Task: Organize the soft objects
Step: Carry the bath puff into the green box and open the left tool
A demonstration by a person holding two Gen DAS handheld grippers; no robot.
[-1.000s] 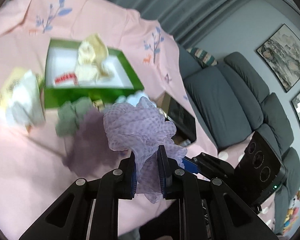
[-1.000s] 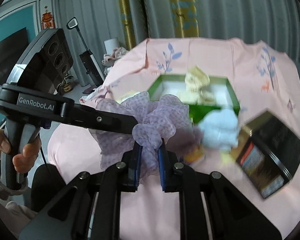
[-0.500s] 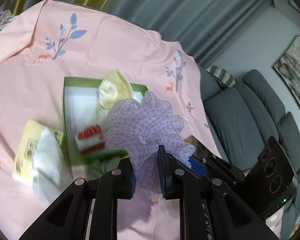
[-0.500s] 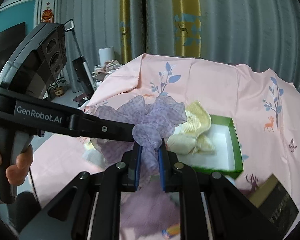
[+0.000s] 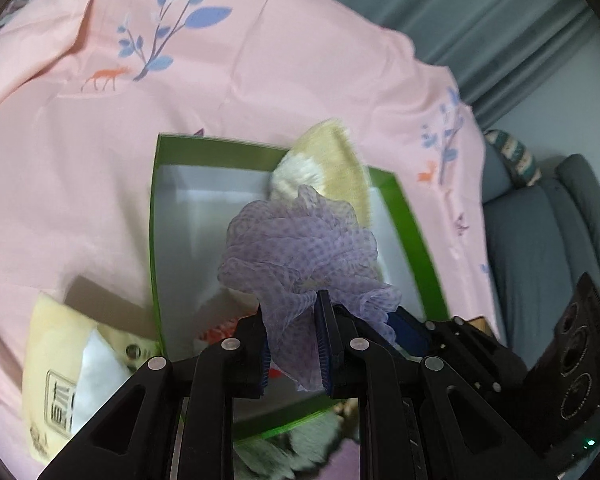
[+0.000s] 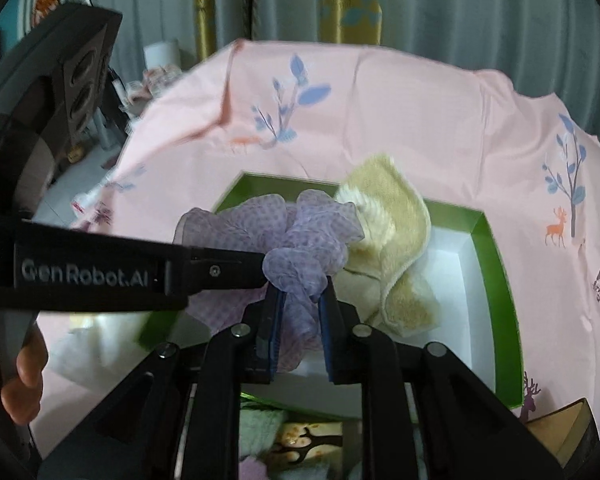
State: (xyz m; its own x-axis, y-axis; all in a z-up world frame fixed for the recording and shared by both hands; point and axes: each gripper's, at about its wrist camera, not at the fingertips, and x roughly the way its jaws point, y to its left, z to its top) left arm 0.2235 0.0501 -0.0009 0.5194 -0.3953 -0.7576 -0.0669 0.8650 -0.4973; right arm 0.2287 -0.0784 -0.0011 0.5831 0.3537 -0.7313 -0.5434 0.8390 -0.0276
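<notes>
A purple dotted gauze scarf (image 5: 300,248) hangs bunched between both grippers over the green box (image 5: 154,240) with a white inside. My left gripper (image 5: 290,308) is shut on the scarf's lower folds. From the right wrist, the scarf (image 6: 312,232) fills the gap of my right gripper (image 6: 300,292), whose jaws are opening while the pads still touch the fabric. The left gripper's finger (image 6: 228,270) reaches in from the left. A yellow fluffy towel (image 6: 388,208) lies in the box (image 6: 496,248), draped over its far rim.
A yellow packet with a white cloth (image 5: 60,364) lies left of the box on the pink tablecloth (image 5: 260,60). A grey-green fluffy cloth (image 6: 260,420) and a dark box (image 6: 560,440) sit near the front. A grey sofa (image 5: 540,240) stands to the right.
Both grippers carried the scarf from beside the green box to above its inside. The box and towel now sit right under the scarf. The right jaws stand slightly wider.
</notes>
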